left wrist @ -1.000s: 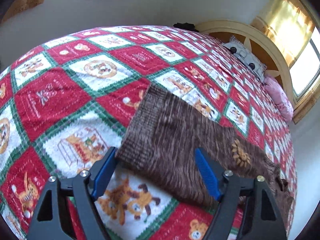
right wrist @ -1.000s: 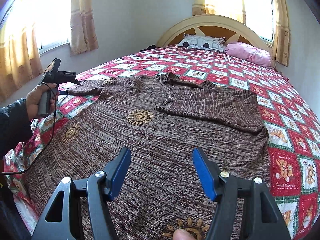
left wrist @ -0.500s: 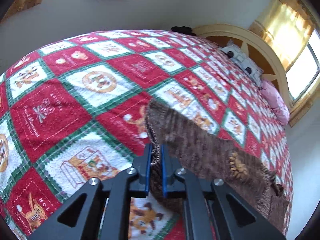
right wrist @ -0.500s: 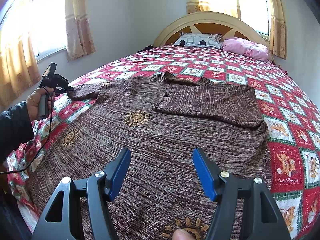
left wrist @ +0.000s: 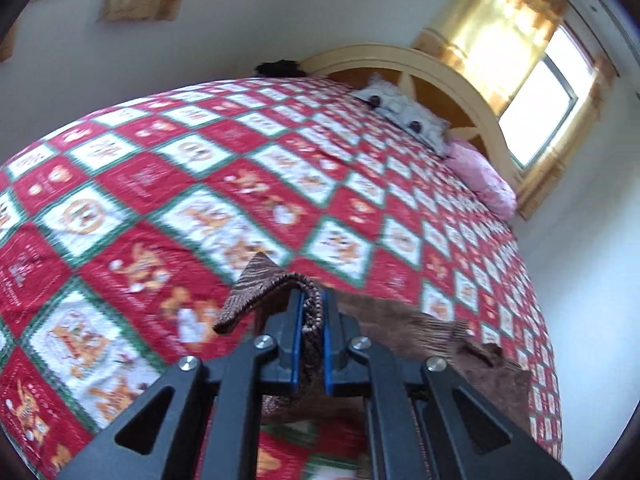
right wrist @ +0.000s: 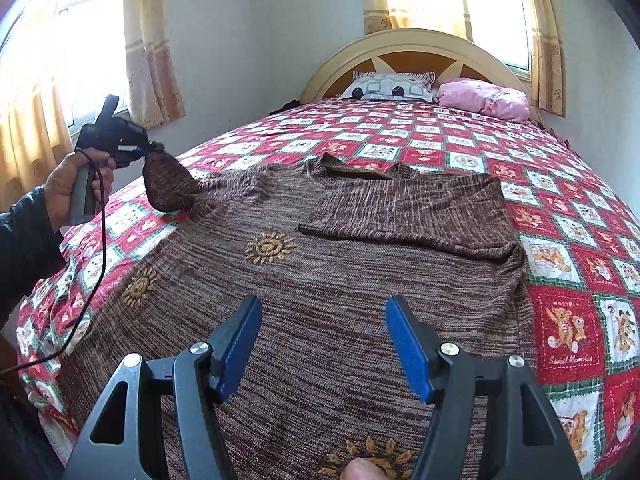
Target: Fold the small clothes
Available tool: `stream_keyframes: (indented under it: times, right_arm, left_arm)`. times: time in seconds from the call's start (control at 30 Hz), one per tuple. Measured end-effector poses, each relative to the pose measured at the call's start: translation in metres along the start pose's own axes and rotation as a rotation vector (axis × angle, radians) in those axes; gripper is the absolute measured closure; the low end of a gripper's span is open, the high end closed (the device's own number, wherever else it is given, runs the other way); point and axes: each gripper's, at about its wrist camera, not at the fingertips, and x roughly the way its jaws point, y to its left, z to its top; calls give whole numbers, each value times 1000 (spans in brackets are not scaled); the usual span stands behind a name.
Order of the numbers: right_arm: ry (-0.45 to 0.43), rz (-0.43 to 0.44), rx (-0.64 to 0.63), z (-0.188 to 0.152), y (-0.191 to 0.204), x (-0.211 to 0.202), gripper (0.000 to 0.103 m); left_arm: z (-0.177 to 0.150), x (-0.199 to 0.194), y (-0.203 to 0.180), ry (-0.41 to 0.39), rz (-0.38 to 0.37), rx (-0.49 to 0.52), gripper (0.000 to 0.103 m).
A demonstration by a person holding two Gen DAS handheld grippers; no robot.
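Brown knit sweater point(right wrist: 320, 280) flat on bed quilt point(right wrist: 560, 312), neck toward headboard point(right wrist: 408, 46). Left gripper point(left wrist: 310, 312) clamped on lifted sleeve cuff point(right wrist: 168, 184). Right gripper point(right wrist: 320, 344) spread above hem.

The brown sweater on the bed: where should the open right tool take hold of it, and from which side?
On the brown sweater, the right sleeve already lies folded across the chest. The right tool could best pinch the flat hem edge nearest the camera, coming from the foot of the bed, so that it could fold the hem toward the collar. The left tool holds the other sleeve's cuff.
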Motion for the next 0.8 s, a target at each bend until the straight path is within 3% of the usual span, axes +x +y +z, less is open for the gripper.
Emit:
stream_keyframes:
  times: [0.3,0.5,0.67,0.8]
  right_arm:
    - [-37,-22,56,4,-14,-10,37]
    - [-46,-39,98,5,-25,-11,37]
    - [-37,-40,125,3,-31,-8,37]
    - [-31,-38,133,1,-32,-6,37]
  left_arm:
    - [-11,-4,-113,13,-175,153,95]
    - [-41,5,-184,68,-281,218,95]
    - [-75,24,-220,130,-319,245,95]
    - [-107,44,-240,169,-303,277,95]
